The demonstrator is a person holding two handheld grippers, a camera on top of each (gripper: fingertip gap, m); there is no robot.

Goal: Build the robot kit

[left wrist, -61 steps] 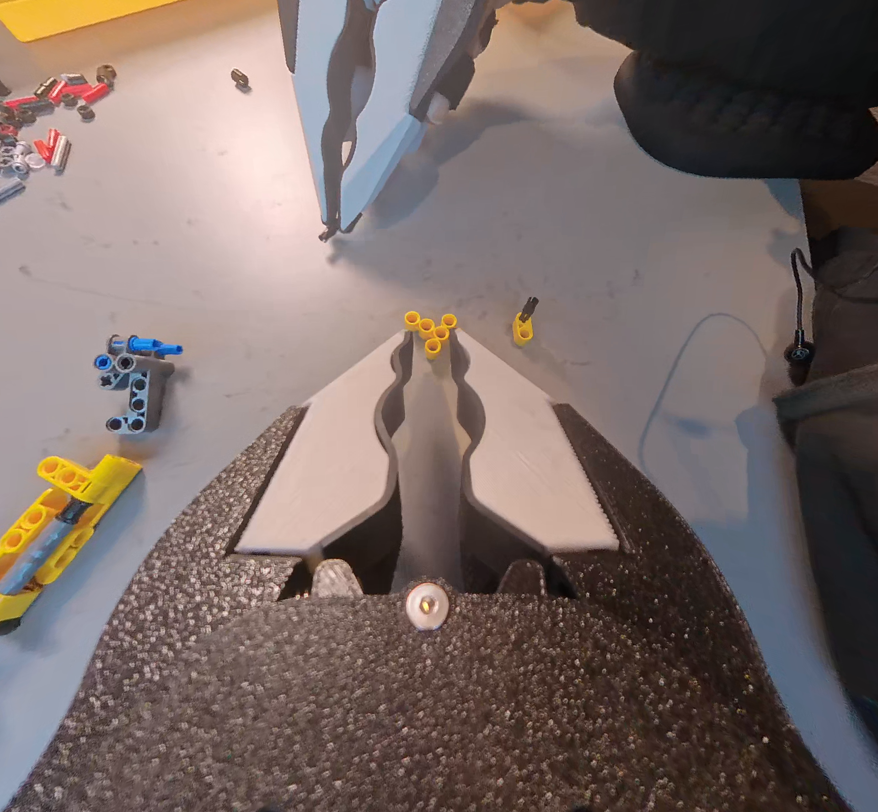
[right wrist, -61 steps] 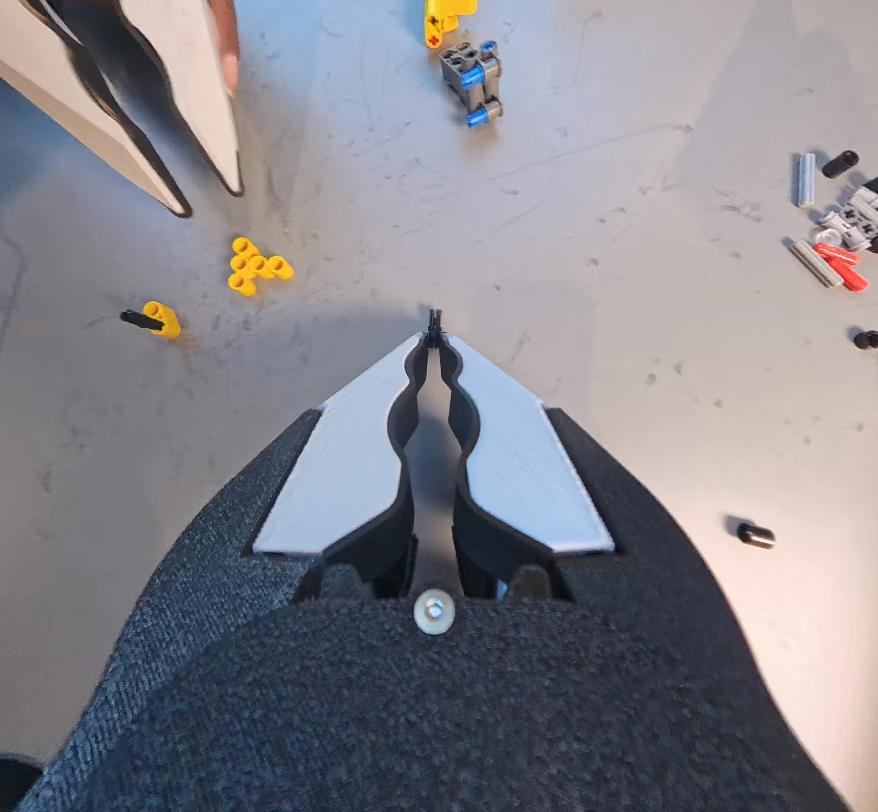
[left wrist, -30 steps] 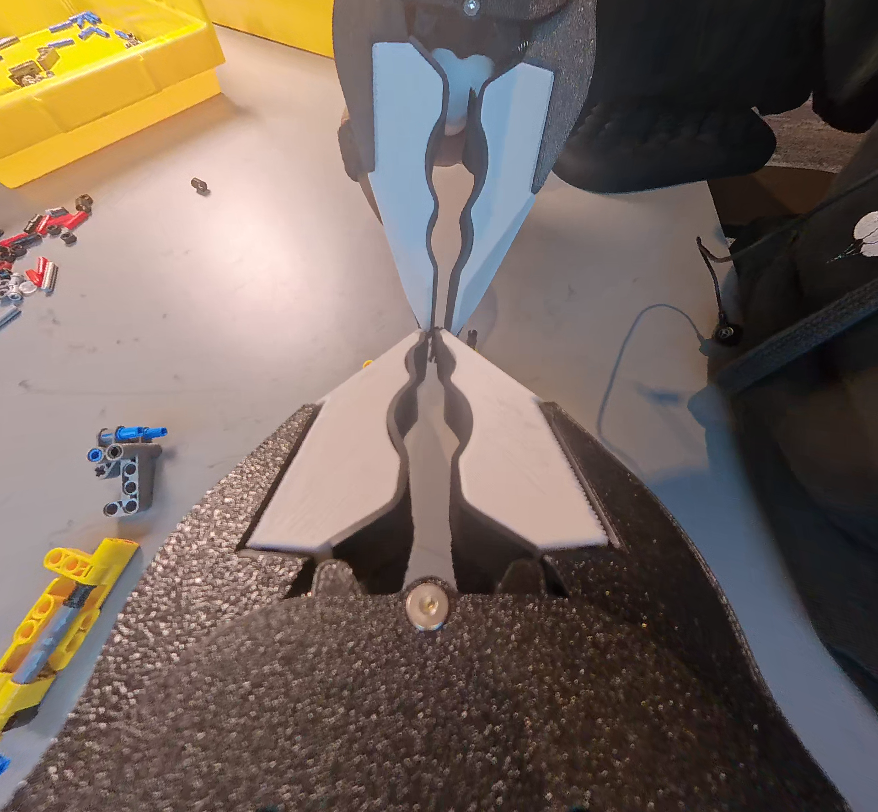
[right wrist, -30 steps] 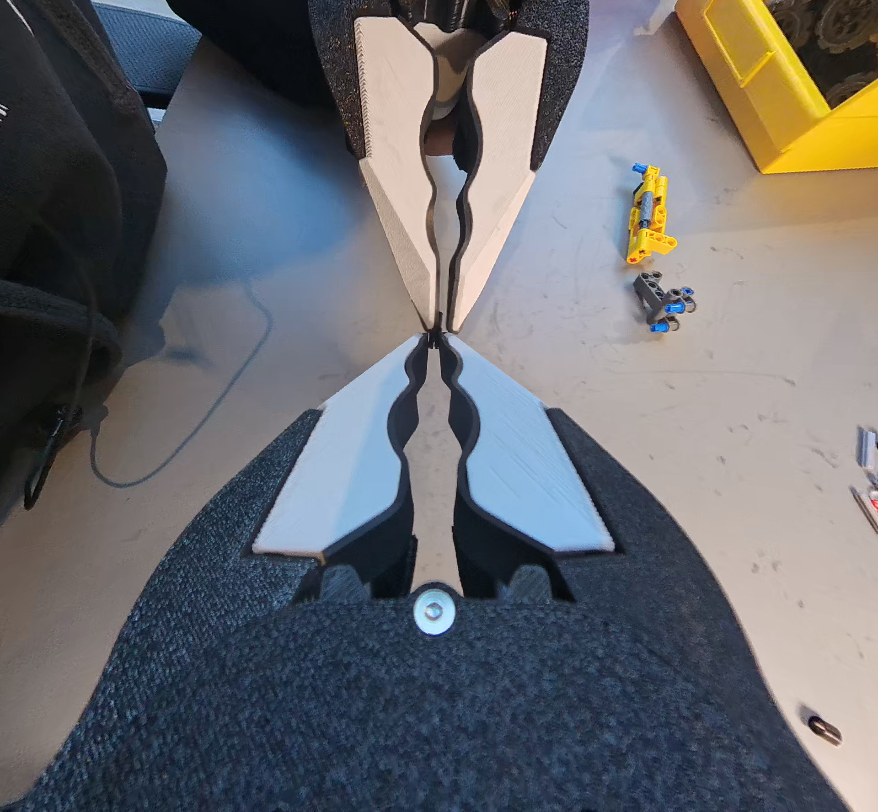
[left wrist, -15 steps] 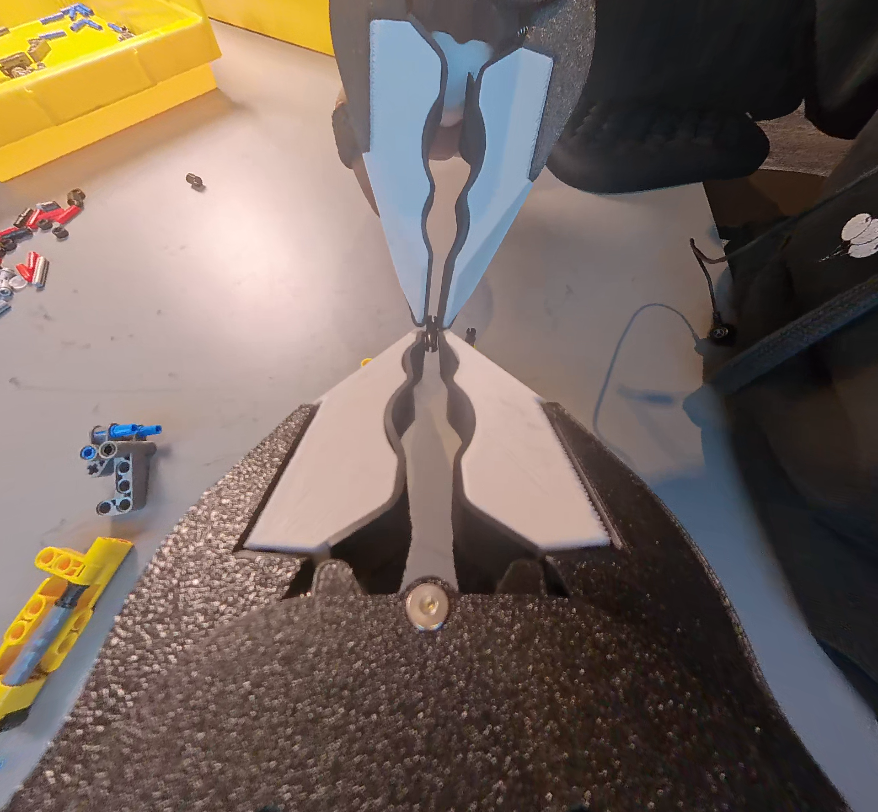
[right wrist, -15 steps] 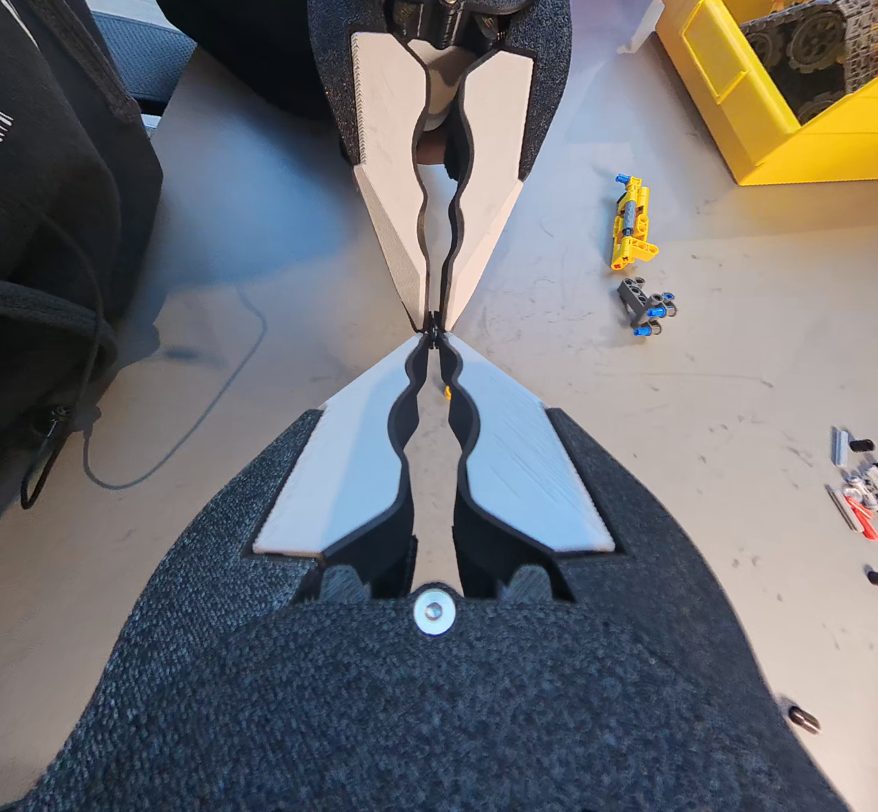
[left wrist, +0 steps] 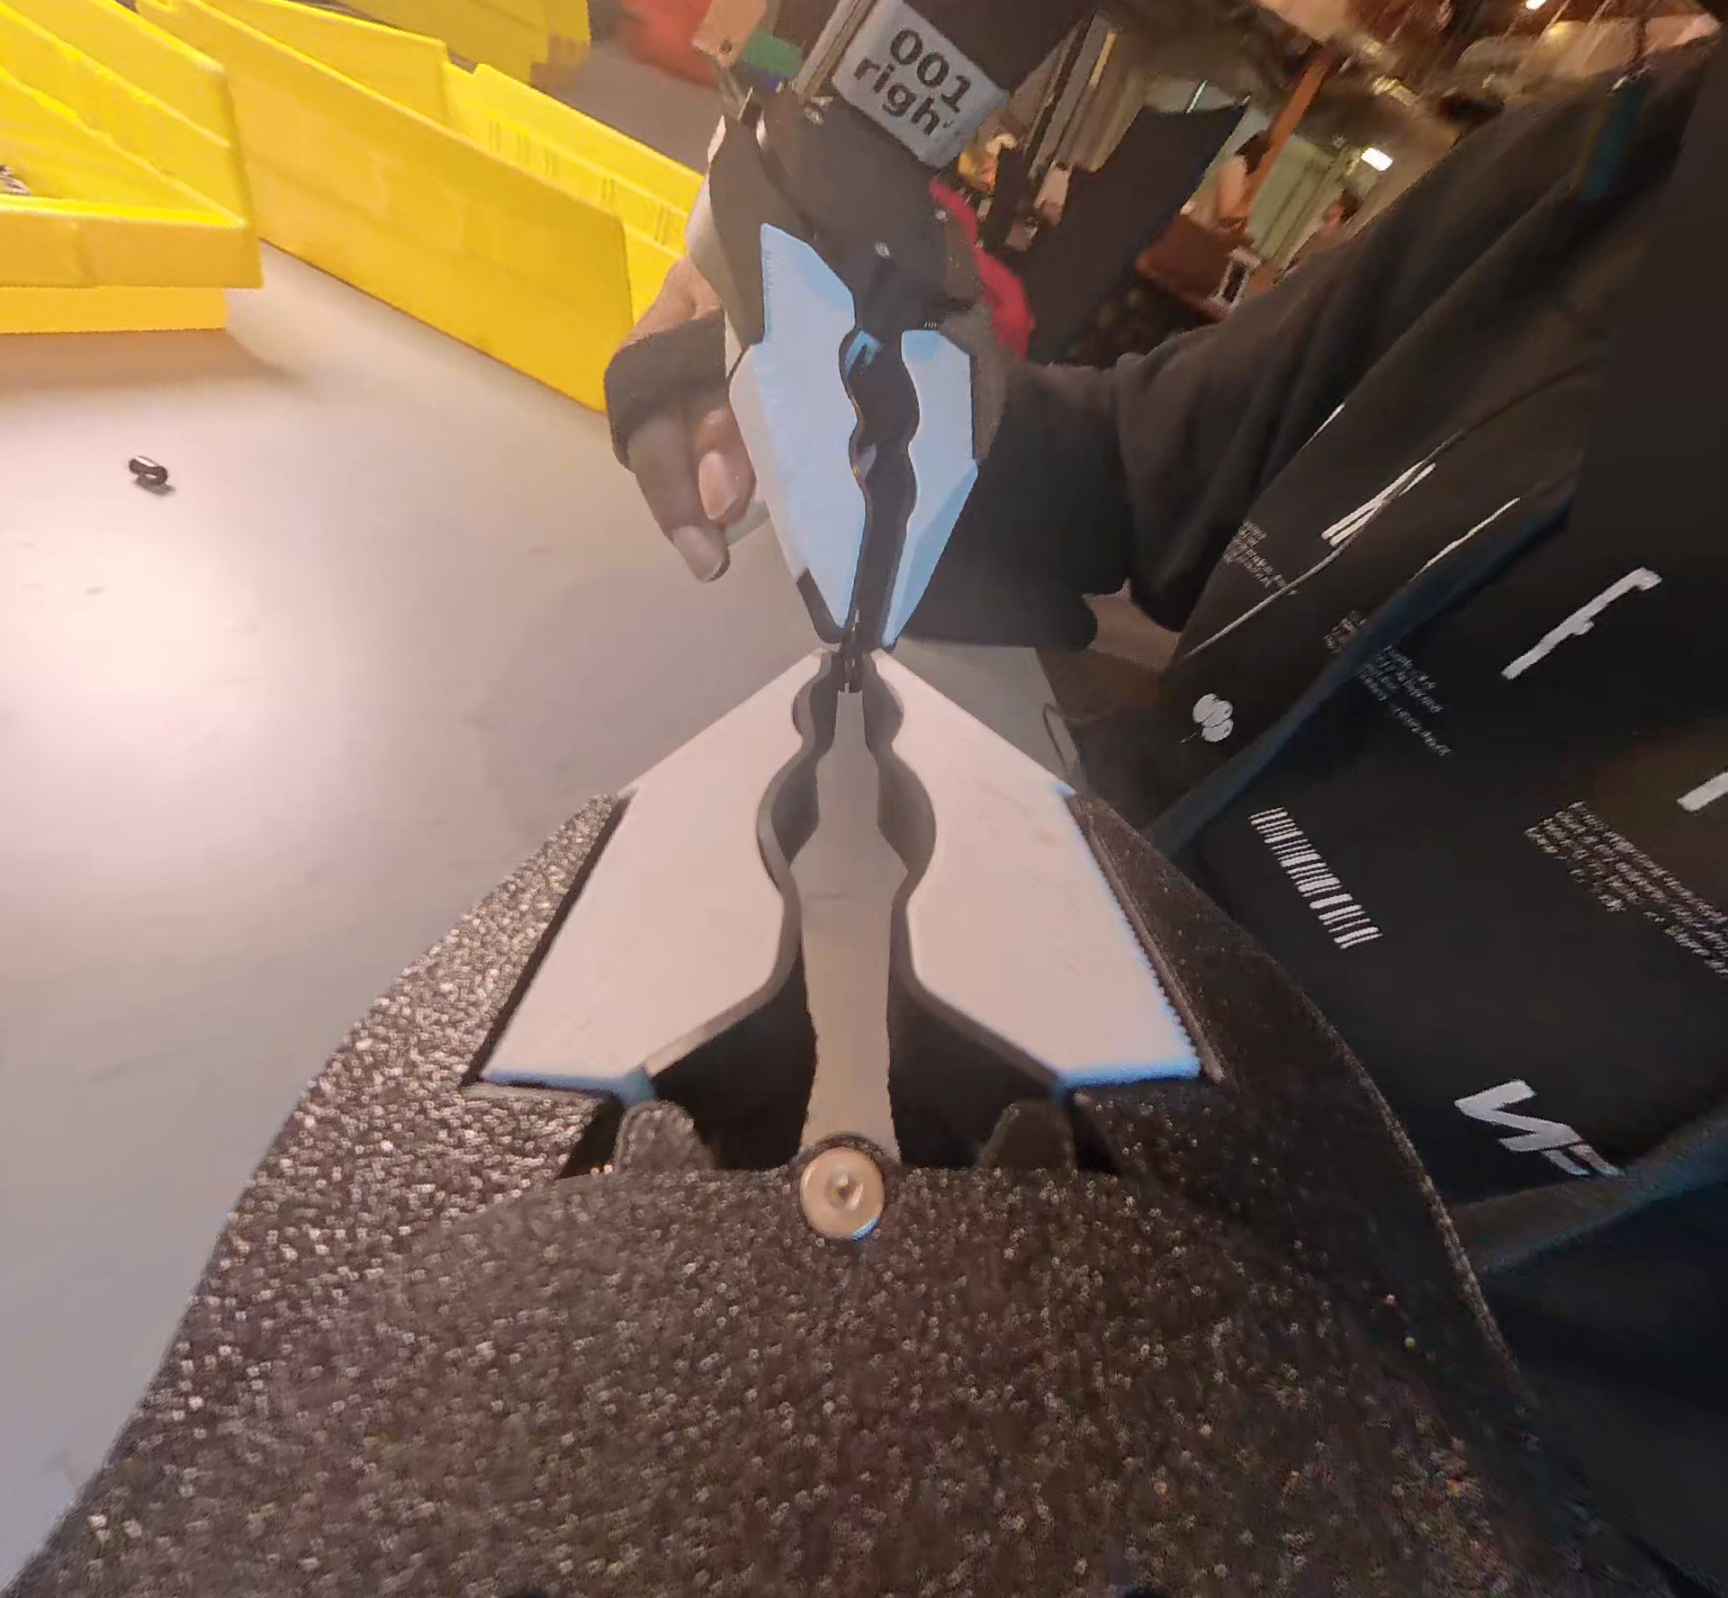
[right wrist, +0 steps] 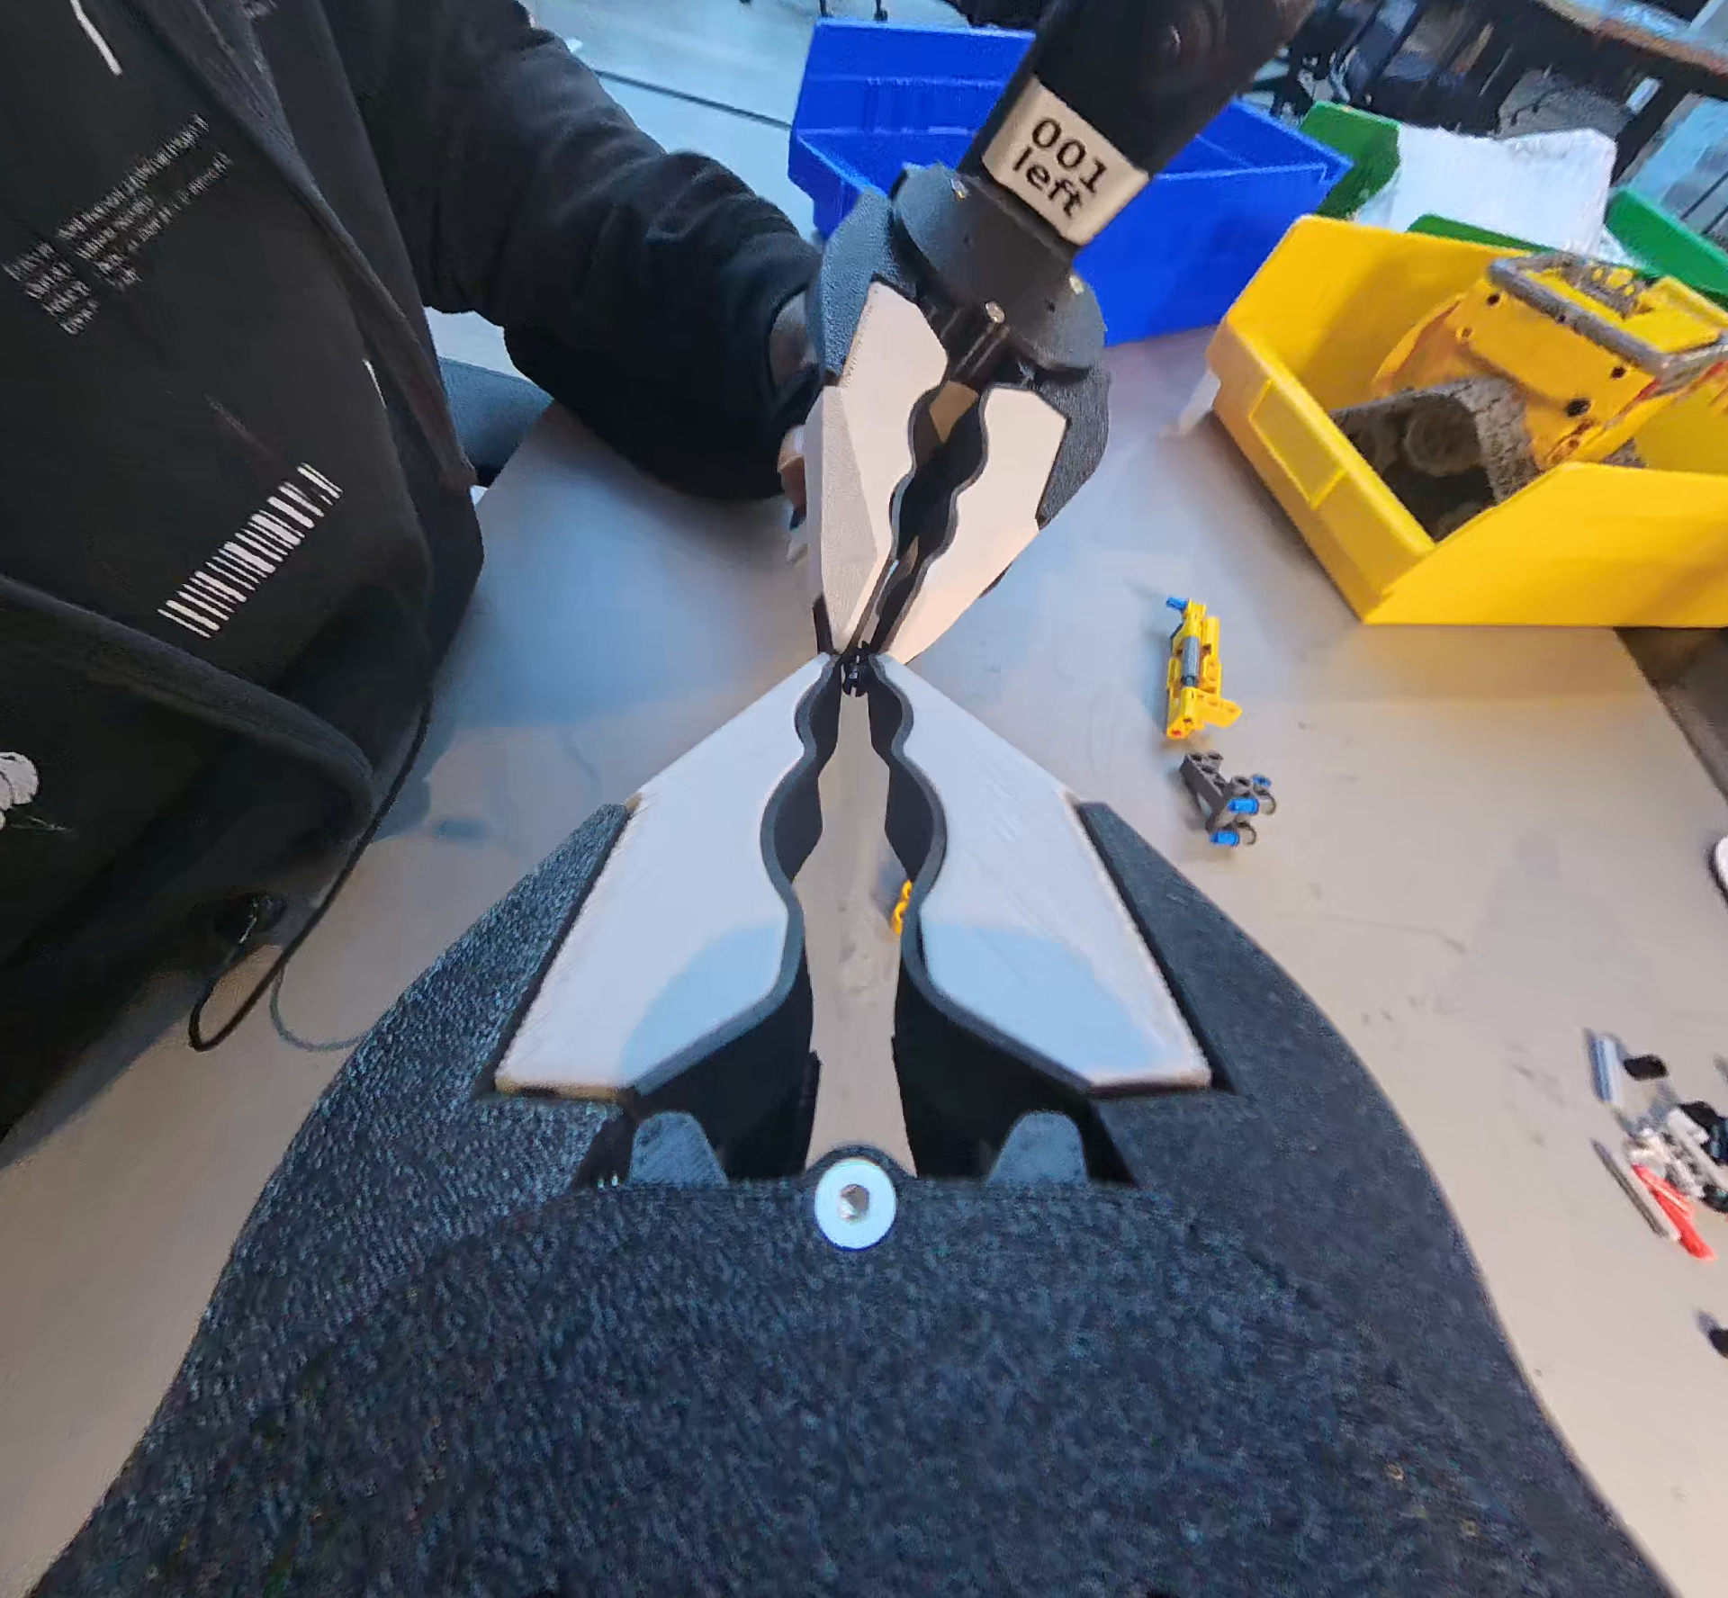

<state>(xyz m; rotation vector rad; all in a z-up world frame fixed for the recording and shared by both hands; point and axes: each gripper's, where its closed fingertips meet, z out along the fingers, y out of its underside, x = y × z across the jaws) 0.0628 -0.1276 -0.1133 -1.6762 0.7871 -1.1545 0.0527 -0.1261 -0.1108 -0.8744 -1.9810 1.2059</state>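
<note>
Two hand-held tools meet tip to tip above a grey counter [right wrist: 1403,852]. The left tool [left wrist: 849,672] has its two pale fingers pressed together at the tips, and the right tool [right wrist: 853,672] is likewise pressed together; between the four tips sits a small black pin [right wrist: 852,676], pinched from both sides and held clear of the counter. In the right wrist view the left tool [right wrist: 856,639] points down from the far side, gripped by a person in a black sleeve [right wrist: 598,244]. In the left wrist view the right tool [left wrist: 856,632] comes down the same way, a hand [left wrist: 687,469] wrapped round it.

On the counter to the right, in the right wrist view, lie a yellow brick assembly [right wrist: 1194,665] and, nearer, a small dark grey piece with blue pins [right wrist: 1225,796]. Far right stands a yellow bin [right wrist: 1543,562] holding a tracked yellow model [right wrist: 1533,357], with a blue bin [right wrist: 935,113] behind. Loose red, grey and black parts [right wrist: 1664,1151] lie at the near right edge. A scrap of yellow [right wrist: 901,903] shows between the right tool's fingers, on the counter below. In the left wrist view, yellow trays [left wrist: 327,151] line the far left and a lone black pin [left wrist: 150,471] lies on the counter.
</note>
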